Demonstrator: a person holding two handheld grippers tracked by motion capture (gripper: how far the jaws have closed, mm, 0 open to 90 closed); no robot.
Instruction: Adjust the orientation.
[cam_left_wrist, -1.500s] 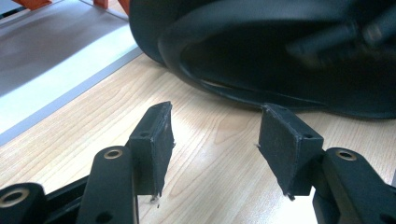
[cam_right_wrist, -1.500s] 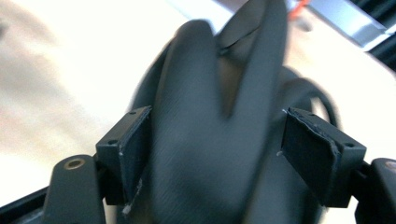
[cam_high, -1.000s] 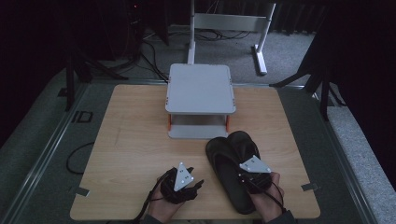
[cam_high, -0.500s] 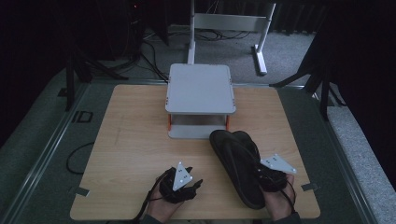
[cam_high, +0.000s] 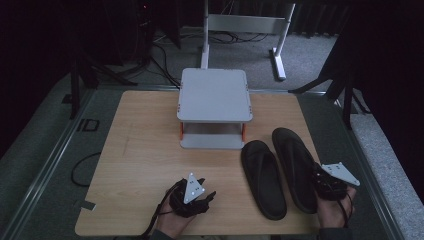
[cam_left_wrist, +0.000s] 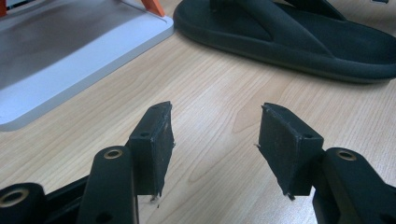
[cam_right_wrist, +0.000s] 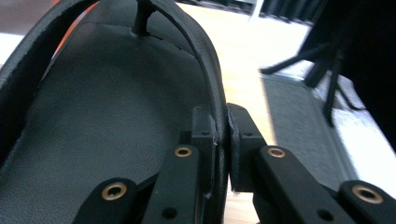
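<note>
Two black flip-flops lie side by side near the desk's (cam_high: 145, 150) right edge, toes toward the far side. At the near edge, left of centre, the left hand-held gripper (cam_high: 204, 192) rests with its jaws wide apart and nothing between them. Beyond it, a grey two-tier stand (cam_high: 215, 95) sits mid-desk. The left flip-flop (cam_high: 263, 177) lies free. The right hand-held gripper (cam_right_wrist: 221, 140) is pinched tight on the strap of the right flip-flop (cam_high: 296, 165), near the near right corner.

Right flip-flop (cam_right_wrist: 107, 140): toe and heel cut off in right gripper view. Left flip-flop (cam_left_wrist: 299, 37): toe cropped at left gripper view's top edge.
</note>
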